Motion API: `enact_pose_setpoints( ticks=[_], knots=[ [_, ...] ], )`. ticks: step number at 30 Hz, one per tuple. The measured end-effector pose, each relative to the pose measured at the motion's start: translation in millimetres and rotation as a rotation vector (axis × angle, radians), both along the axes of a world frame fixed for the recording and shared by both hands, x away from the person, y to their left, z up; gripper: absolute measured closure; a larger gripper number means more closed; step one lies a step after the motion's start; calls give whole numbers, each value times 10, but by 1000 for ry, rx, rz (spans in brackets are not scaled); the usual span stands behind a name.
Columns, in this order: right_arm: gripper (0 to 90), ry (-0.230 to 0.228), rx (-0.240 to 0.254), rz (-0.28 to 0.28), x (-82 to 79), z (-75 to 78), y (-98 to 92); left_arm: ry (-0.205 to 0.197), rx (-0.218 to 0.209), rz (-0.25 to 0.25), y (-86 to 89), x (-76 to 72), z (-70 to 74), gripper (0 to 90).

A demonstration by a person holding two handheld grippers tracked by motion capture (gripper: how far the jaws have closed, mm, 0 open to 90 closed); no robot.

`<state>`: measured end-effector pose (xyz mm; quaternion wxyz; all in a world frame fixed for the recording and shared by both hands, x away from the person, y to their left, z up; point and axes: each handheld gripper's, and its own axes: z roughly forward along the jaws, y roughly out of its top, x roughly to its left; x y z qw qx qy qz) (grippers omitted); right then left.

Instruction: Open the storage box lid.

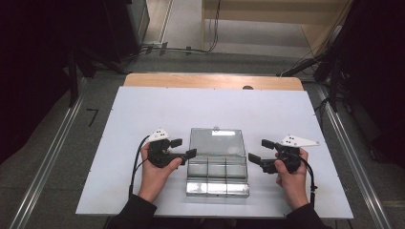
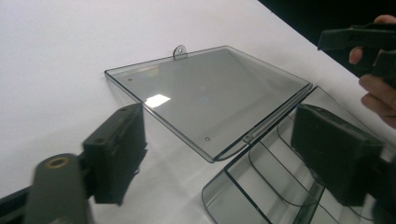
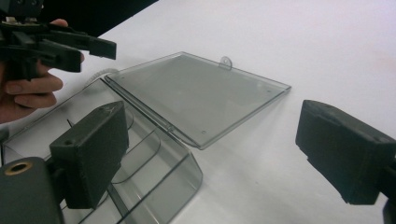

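A clear smoky plastic box [image 1: 217, 176] lies on the white table top [image 1: 143, 109] near its front edge. Its lid [image 1: 216, 141] is folded back flat on the table. Dividers split the base [image 2: 261, 186] into compartments, and nothing lies in those I can see. My left gripper [image 1: 184, 147] is just left of the box, jaws open and apart from it. My right gripper [image 1: 258, 150] is just right of the box, also open. In the left gripper view the lid [image 2: 210, 98] lies between the open jaws. In the right gripper view the lid [image 3: 196, 93] and base [image 3: 116, 177] lie ahead.
A wooden edge [image 1: 212, 81] borders the far side of the white top. Metal rails [image 1: 52, 157] run along the floor on both sides. Cables [image 1: 181, 47] and dark equipment sit beyond the table.
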<state>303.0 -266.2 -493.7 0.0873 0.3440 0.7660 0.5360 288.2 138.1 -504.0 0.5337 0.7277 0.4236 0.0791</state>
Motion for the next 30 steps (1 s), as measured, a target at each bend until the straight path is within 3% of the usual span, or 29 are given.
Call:
enact_pose_setpoints(
  ticks=[10,19,30],
  knots=[
    [25,-41,-7,-27,-98,60,-291,-16,10,-13,97,-39,68,40],
    [0,-88,-15,-31,-201,50,-524,-9,10,-32,218,-55,113,15],
    [0,-81,-4,-59,-298,7,-760,8,27,-48,280,-63,116,7]
  ],
)
